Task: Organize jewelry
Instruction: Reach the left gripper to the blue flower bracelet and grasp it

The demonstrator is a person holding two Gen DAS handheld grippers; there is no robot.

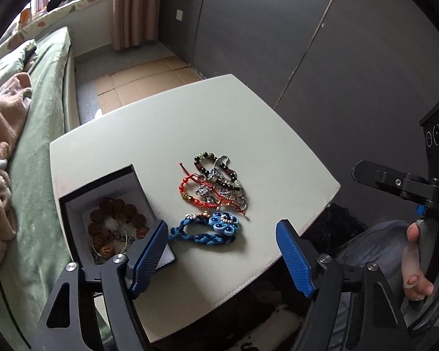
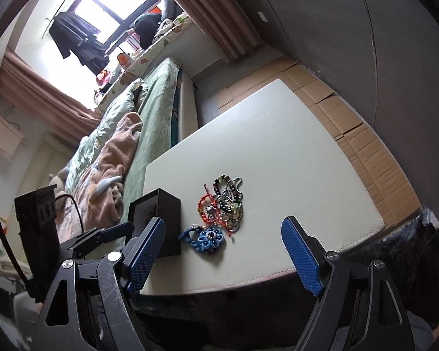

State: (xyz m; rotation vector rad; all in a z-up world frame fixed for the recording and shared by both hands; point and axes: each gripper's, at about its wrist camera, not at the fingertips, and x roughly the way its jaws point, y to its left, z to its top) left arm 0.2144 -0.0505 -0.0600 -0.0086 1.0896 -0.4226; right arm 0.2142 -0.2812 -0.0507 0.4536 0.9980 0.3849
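A black jewelry box (image 1: 102, 204) stands open on the pale table (image 1: 190, 122), holding a brown bead bracelet (image 1: 117, 219). A blue braided bracelet with a flower (image 1: 216, 228) lies to its right. A tangled pile of red cord and beaded bracelets (image 1: 216, 184) lies just behind it. My left gripper (image 1: 222, 251) is open and empty, hovering over the table's near edge by the blue bracelet. My right gripper (image 2: 225, 251) is open and empty, in front of the table. The box (image 2: 158, 219), blue bracelet (image 2: 205, 238) and pile (image 2: 225, 204) show in the right wrist view.
A bed with a green cover (image 1: 35, 152) and a pink blanket (image 1: 3, 134) runs along the table's left side. Flattened cardboard (image 1: 143, 79) covers the floor behind. A dark wall (image 1: 307, 29) stands to the right. The other handset (image 1: 424, 193) is held at right.
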